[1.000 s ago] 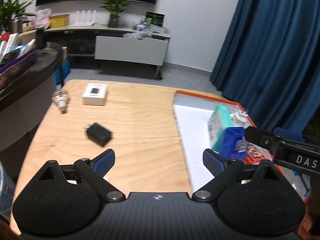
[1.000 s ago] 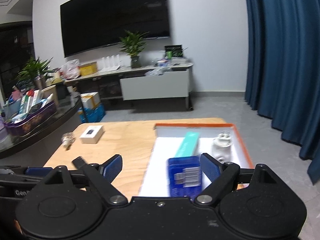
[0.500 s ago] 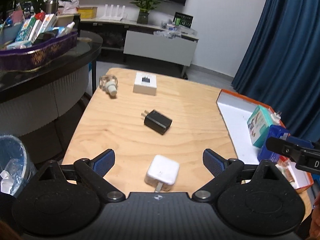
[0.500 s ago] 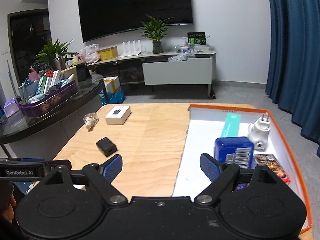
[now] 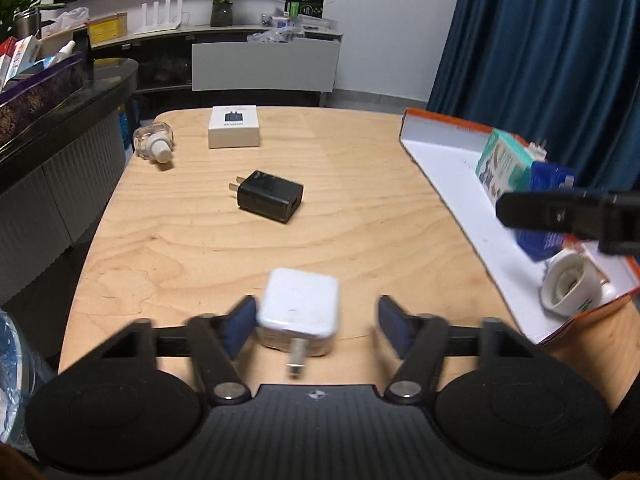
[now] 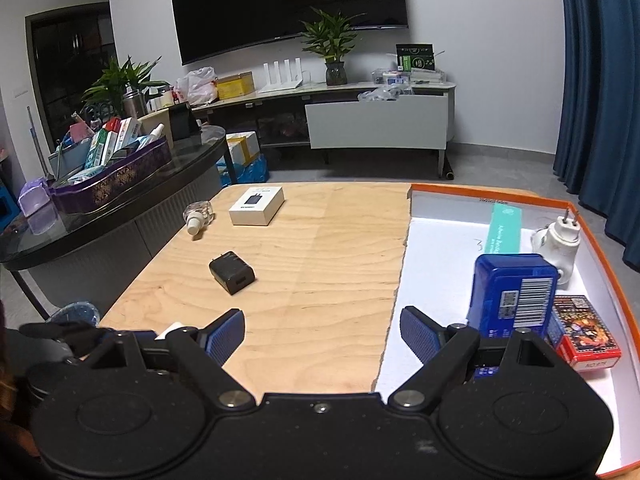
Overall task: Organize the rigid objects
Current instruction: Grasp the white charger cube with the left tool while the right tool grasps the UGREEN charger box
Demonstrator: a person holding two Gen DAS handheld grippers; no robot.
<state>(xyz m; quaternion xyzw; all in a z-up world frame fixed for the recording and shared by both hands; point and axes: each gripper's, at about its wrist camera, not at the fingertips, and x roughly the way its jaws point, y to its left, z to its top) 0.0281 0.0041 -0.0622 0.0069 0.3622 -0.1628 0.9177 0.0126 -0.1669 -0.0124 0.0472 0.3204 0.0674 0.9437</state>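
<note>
A white charger (image 5: 298, 312) lies on the wooden table (image 5: 360, 208) between the fingers of my left gripper (image 5: 316, 320). Its jaws are closing: the left pad is at the charger's side, the right pad still stands apart. Farther back lie a black charger (image 5: 270, 196), a white box (image 5: 234, 126) and a small clear bottle (image 5: 154, 146). My right gripper (image 6: 322, 336) hovers open and empty over the table at the left edge of the orange-rimmed tray (image 6: 436, 248). The tray holds a blue box (image 6: 512, 296), a teal box (image 6: 503, 228), a white plug adapter (image 6: 558, 244) and a card pack (image 6: 584, 332).
A dark glass counter (image 6: 120, 216) with a purple basket of items stands left of the table. Blue curtains (image 5: 540, 60) hang on the right. A low sideboard (image 6: 380, 120) with plants lines the far wall. A plastic-lined bin (image 5: 12, 360) sits near the table's left corner.
My left gripper has sunk toward the table, the white charger has come between its fingers, and the jaws have narrowed around it. My right gripper has drifted left, off the tray.
</note>
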